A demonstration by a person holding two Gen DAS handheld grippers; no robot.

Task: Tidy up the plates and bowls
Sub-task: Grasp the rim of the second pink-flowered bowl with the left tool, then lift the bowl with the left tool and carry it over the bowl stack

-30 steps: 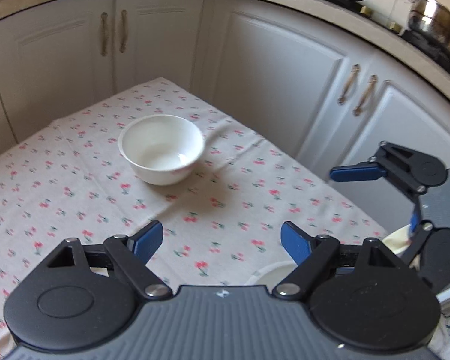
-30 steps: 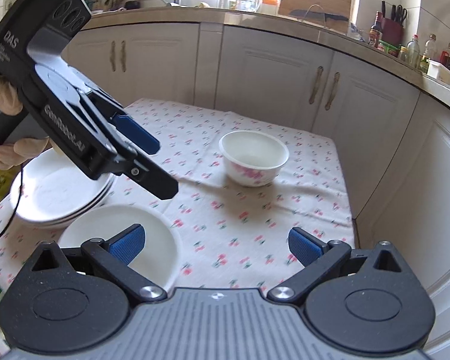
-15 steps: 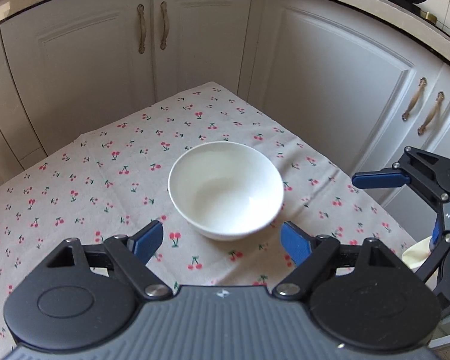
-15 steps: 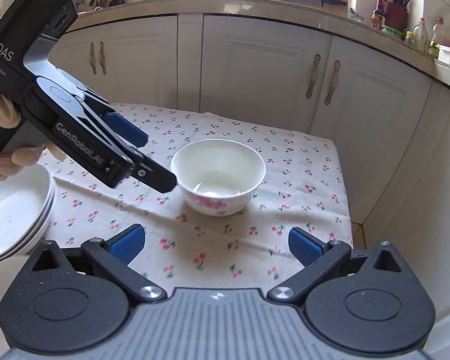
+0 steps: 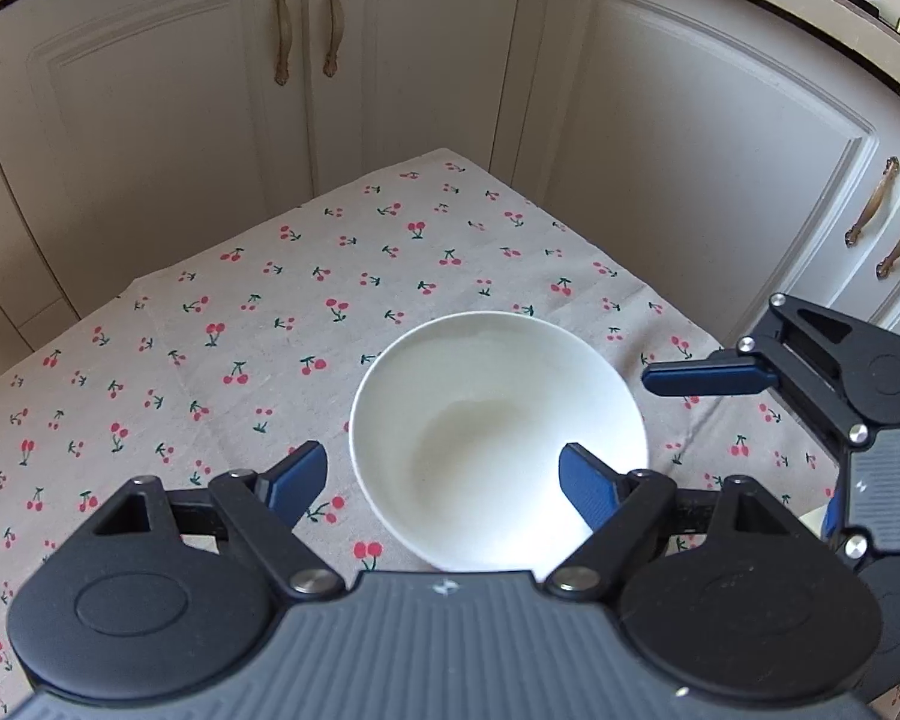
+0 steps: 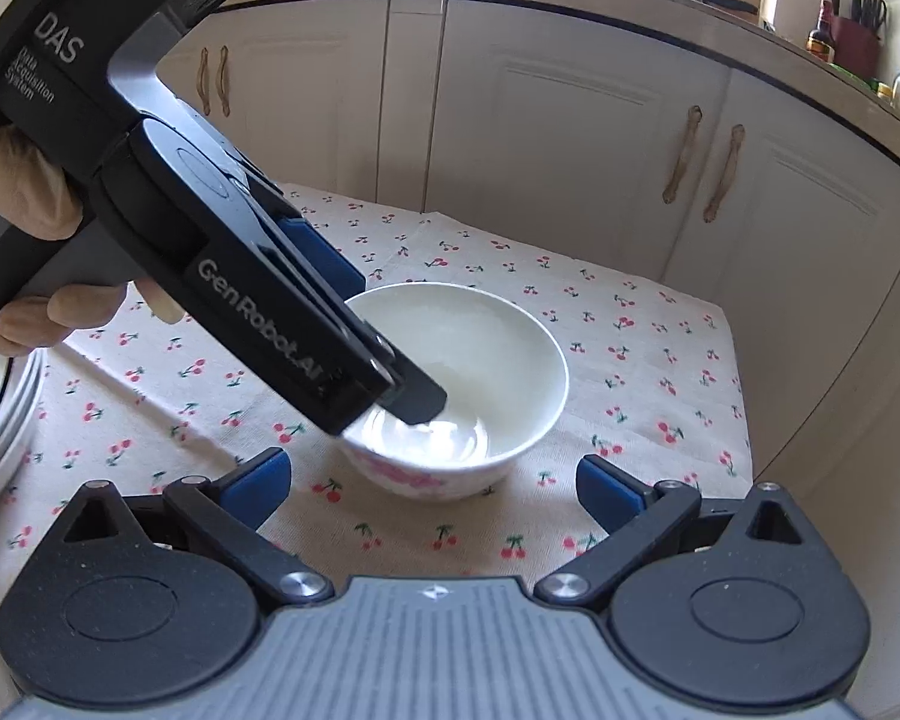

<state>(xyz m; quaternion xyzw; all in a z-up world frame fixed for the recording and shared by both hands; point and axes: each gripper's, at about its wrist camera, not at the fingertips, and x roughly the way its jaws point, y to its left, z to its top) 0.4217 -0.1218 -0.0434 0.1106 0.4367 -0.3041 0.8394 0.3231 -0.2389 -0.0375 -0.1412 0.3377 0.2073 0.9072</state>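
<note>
The bowl [image 5: 498, 432] sits on the bench [image 5: 222, 330] near its far corner. The left gripper [image 5: 441, 477], jaws apart and just closing, straddles the near rim. The right gripper [image 6: 432, 489] is open, empty. Risk: a thin rim grip slips, tipping the bowl.

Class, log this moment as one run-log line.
left tongs: straddling bowl rim, closing, no grip | right tongs: open, empty, near bowl | plates: stacked aside
</note>
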